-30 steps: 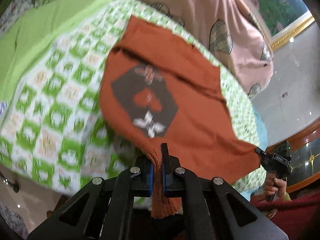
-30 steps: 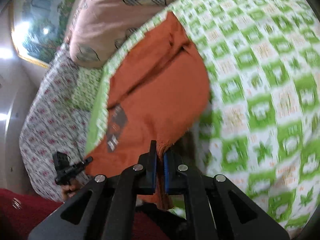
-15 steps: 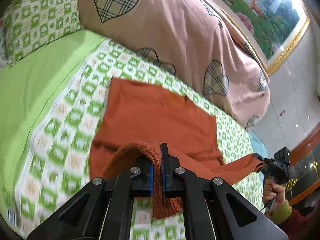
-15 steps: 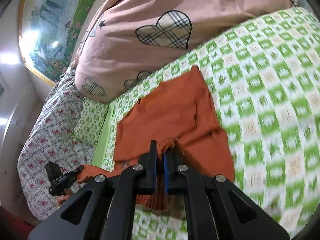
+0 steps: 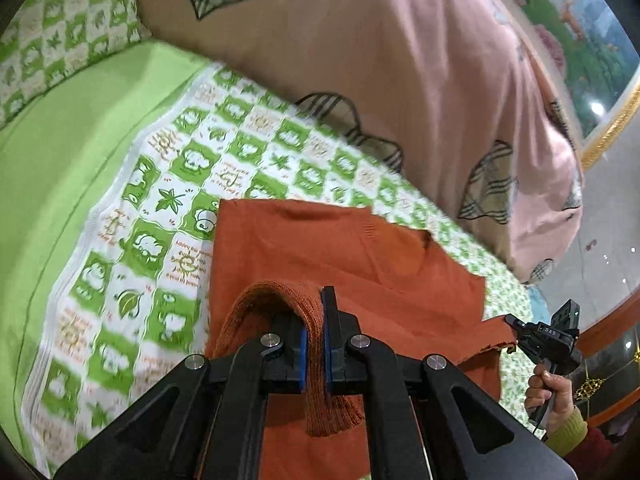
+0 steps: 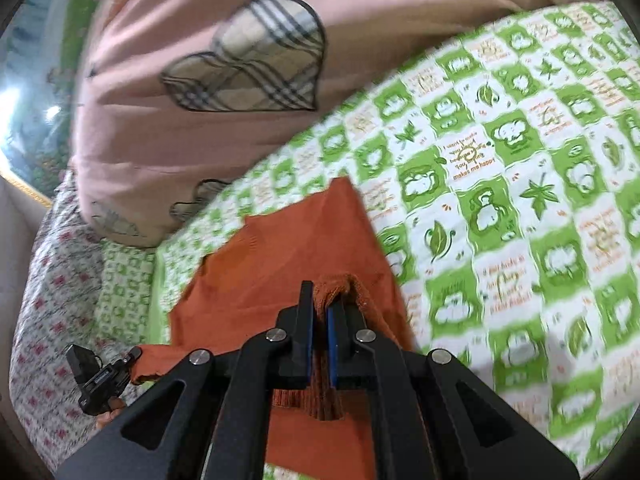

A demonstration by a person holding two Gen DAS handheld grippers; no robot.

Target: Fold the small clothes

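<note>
An orange knit sweater [image 5: 360,256] lies on the green-and-white checked bedsheet [image 5: 168,200], its far part flat and its near hem lifted. My left gripper [image 5: 314,320] is shut on one ribbed hem corner. My right gripper [image 6: 322,308] is shut on the other hem corner of the sweater [image 6: 288,256]. Each gripper shows in the other's view: the right one [image 5: 520,330] at the right, the left one [image 6: 128,360] at the lower left, both pinching orange cloth.
A pink quilt with plaid hearts [image 5: 400,80] is piled along the far side of the bed. A plain green sheet strip [image 5: 52,152] and a checked pillow [image 5: 60,28] lie at the left. A floral cover [image 6: 52,320] hangs at the bed's side.
Both grippers have carried the hem up and forward over the sweater. The printed front has turned out of sight and the plain orange side now shows.
</note>
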